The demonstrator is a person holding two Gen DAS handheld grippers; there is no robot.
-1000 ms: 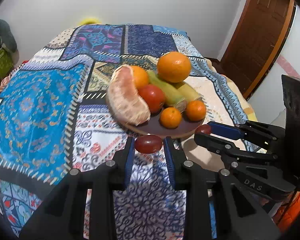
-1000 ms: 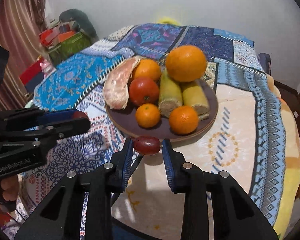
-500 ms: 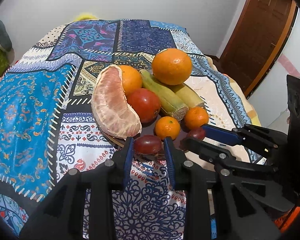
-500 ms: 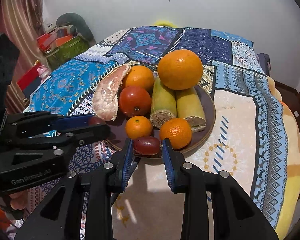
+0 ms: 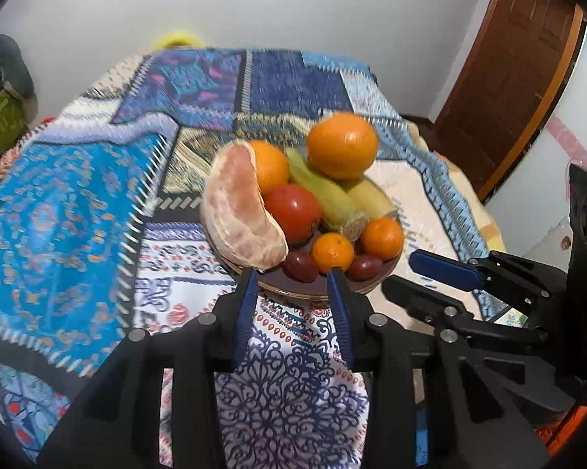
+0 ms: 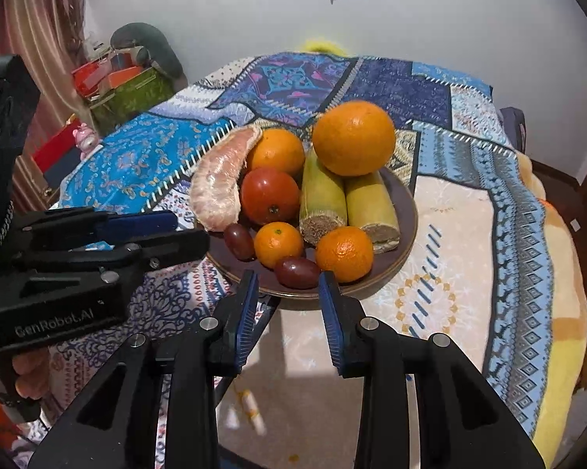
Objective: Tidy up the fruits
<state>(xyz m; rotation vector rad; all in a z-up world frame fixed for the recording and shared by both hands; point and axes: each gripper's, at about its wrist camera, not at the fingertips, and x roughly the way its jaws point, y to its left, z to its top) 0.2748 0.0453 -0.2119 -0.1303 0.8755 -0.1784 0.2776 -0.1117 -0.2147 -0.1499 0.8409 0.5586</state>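
On the plate's near rim, both dark grapes are sitting loose before wide-open, empty grippers, risking rolling off if nudged.

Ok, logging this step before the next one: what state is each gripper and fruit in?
left gripper: open, empty
right gripper: open, empty
left grape: lying on plate
right grape: lying on plate
pomelo segment: peeled
sugarcane pieces: cut ends showing
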